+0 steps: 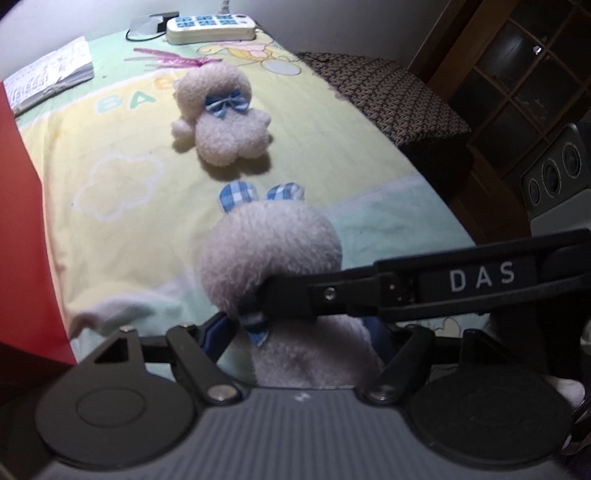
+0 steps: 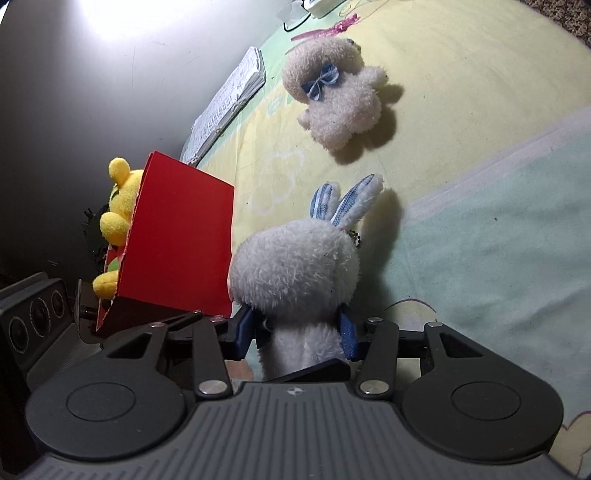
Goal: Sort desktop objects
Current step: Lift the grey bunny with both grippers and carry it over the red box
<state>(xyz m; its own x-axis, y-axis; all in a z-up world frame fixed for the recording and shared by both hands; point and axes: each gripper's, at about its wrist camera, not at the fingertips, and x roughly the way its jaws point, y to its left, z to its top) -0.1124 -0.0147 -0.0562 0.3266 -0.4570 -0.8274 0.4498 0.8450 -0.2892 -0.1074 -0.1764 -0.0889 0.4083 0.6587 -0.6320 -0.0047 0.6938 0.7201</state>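
Note:
A white plush rabbit (image 2: 295, 266) with blue checked ears is held between the blue pads of my right gripper (image 2: 299, 332), which is shut on its neck. In the left wrist view the same rabbit (image 1: 269, 254) sits right in front of my left gripper (image 1: 303, 332), and the right gripper's black finger (image 1: 369, 291) crosses it from the right. The left pads stand at either side of the rabbit's body; whether they press on it I cannot tell. A second cream plush with a blue bow (image 1: 221, 114) lies further back on the pastel blanket (image 2: 480, 229). It also shows in the right wrist view (image 2: 340, 96).
A red box (image 2: 177, 240) stands at the left with a yellow plush (image 2: 118, 199) in it; its wall shows in the left wrist view (image 1: 26, 240). An open notebook (image 1: 48, 74), a white power strip (image 1: 210, 27) and a pink ribbon (image 1: 170, 59) lie at the back. A patterned stool (image 1: 388, 96) stands beside the bed.

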